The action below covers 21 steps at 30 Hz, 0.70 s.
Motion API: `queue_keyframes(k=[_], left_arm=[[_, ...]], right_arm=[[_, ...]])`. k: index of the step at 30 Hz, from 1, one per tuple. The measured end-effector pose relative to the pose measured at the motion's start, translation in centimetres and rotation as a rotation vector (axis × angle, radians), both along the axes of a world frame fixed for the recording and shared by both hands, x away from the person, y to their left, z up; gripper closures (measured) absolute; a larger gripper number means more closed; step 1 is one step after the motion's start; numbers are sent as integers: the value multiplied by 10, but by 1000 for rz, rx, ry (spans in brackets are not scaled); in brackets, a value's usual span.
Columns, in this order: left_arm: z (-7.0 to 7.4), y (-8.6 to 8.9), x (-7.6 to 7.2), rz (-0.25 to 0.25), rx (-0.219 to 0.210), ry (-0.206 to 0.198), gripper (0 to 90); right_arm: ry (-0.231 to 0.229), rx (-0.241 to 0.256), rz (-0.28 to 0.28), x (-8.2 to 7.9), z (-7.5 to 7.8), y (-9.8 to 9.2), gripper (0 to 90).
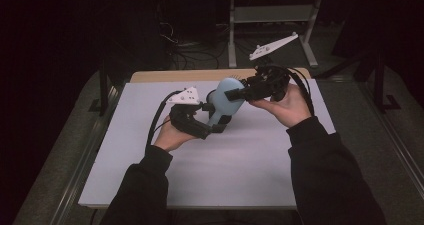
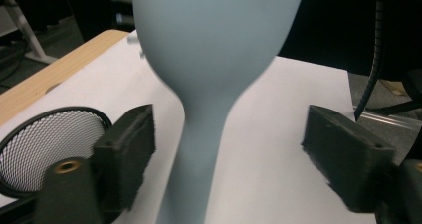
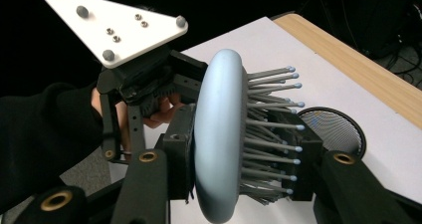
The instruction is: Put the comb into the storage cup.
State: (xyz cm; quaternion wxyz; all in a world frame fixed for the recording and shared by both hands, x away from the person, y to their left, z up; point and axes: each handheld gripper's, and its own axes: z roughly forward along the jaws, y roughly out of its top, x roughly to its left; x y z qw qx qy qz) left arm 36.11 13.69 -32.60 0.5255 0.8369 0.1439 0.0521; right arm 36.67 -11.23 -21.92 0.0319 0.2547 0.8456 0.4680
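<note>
The pale blue hairbrush [image 1: 223, 101] is held above the middle of the bench [image 1: 210, 175], its long axis running from the head, toward the far edge, down to the handle, toward the near edge. The right hand-held gripper [image 3: 239, 159] is clamped across the head, one jaw on the smooth back and the other among the bristles. The left hand-held gripper [image 2: 224, 149] stands wide open with the handle's neck between its jaws, touching neither, so it is nearer for taking the handle; the handle's end is cut off, and a black mesh disc [image 2: 42, 144] lies partly hidden behind a jaw.
</note>
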Motion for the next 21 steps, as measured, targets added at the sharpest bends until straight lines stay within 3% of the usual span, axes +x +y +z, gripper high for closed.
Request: queue_keyframes(k=[7, 12, 21], left_arm=[[-2, 4, 0, 43, 6, -15, 110], [-3, 8, 0, 98, 9, -23, 0], [-7, 27, 0, 165, -48, -65, 0]], right_arm=[[-19, -4, -12, 3, 9, -2, 557], [-31, -14, -24, 4, 13, -3, 557], [-45, -1, -57, 10, 21, -10, 554]])
